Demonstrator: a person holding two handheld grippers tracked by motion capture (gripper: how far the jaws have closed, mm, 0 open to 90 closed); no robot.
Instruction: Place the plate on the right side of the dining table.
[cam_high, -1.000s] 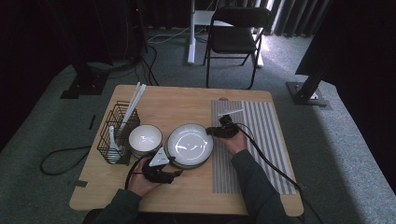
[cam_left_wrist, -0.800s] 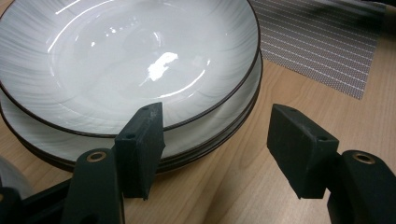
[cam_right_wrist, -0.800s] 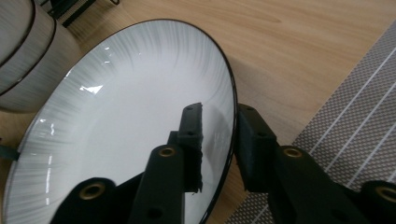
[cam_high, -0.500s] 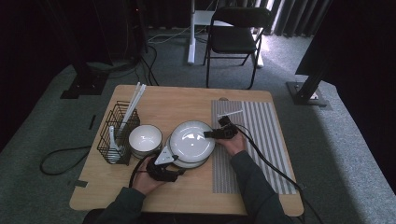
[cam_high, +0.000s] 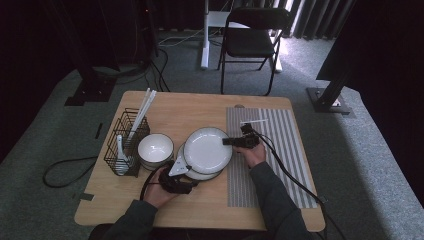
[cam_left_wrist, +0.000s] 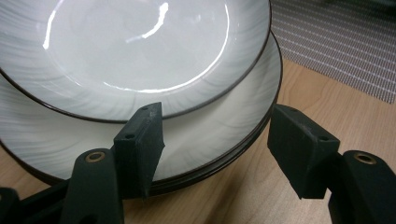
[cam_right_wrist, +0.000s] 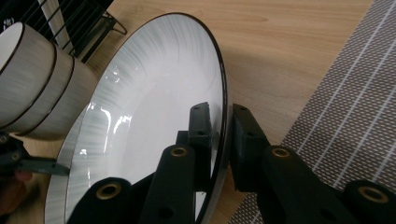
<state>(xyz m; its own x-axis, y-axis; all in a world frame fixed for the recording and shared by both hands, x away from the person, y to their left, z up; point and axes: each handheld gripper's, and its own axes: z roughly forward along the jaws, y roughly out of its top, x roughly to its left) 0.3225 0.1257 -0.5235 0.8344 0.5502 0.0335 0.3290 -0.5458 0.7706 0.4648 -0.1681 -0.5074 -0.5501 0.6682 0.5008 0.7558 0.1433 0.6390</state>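
The right gripper (cam_right_wrist: 219, 126) clamps the top plate's (cam_high: 207, 149) rim, lifting it off the plate stack (cam_left_wrist: 205, 140) beside the open-jawed left gripper (cam_left_wrist: 217, 140), ready to carry clear.

Both forearms wear dark grey-green sleeves. Each hand carries a black tool: the left tool (cam_high: 176, 176) bears a grey three-cornered plate, the right tool (cam_high: 227, 141) trails thick black cables. Blocky black jaws show brass-ringed screw holes.
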